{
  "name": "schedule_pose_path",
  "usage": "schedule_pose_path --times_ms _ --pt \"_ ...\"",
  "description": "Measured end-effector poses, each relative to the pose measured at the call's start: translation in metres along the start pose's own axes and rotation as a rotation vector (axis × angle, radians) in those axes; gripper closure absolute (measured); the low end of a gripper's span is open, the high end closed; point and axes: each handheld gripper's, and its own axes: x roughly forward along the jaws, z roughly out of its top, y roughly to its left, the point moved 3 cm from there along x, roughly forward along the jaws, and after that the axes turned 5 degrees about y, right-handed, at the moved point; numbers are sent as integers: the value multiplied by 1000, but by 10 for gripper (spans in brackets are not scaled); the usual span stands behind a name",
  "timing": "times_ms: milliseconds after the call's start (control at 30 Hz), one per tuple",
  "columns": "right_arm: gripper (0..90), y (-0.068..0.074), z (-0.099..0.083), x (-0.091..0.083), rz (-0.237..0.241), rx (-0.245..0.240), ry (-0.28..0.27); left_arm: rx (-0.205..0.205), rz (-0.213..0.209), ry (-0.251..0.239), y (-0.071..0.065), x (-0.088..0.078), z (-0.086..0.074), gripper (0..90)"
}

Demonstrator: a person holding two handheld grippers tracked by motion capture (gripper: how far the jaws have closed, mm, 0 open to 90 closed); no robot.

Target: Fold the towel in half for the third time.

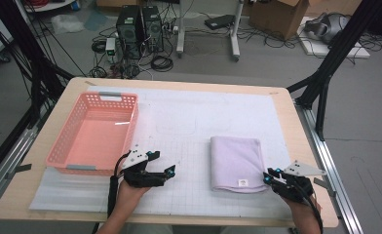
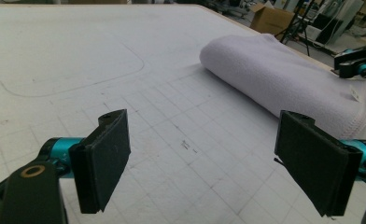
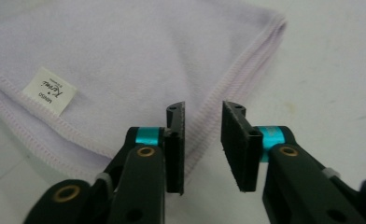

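Observation:
A folded lilac towel [image 1: 235,161] lies flat on the white gridded mat, its small white label [image 1: 242,183] at the near edge. My right gripper [image 1: 272,174] sits just off the towel's near right corner. In the right gripper view its jaws [image 3: 203,112] stand a narrow gap apart over the stitched hem of the towel [image 3: 125,56], and nothing is pinched between the pads. My left gripper [image 1: 162,163] rests on the mat left of the towel, open wide. The left gripper view shows it [image 2: 204,126] with bare mat between the pads and the towel [image 2: 284,79] farther off.
A pink plastic basket [image 1: 57,141] with nothing in it stands at the left of the table, just beyond my left hand. The white mat [image 1: 189,112] covers most of the wooden tabletop. Black frame legs, computers and cables stand on the floor beyond the table.

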Motion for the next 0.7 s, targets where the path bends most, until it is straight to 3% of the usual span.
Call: schedule_pose_path --times_ms 67,167,267,333,467,533,700 --pt "600 -3 1 -8 -8 25 -45 -1 -12 6 1 0 0 183" --pt "470 -9 1 -17 -36 65 -113 41 -13 -16 0 1 0 177" --pt "348 -15 -1 -17 -77 79 -131 92 -4 -54 -3 2 0 178" --pt "317 -18 -1 -16 -87 90 -126 111 -15 -53 -4 2 -1 196" --pt "266 -17 0 -15 -91 72 -120 81 -2 -45 -4 2 -1 188" --pt "248 -17 1 -16 -97 68 -126 87 9 -49 -3 1 -1 184" --pt "211 -19 1 -18 -105 70 -135 63 0 -52 -1 0 0 186"
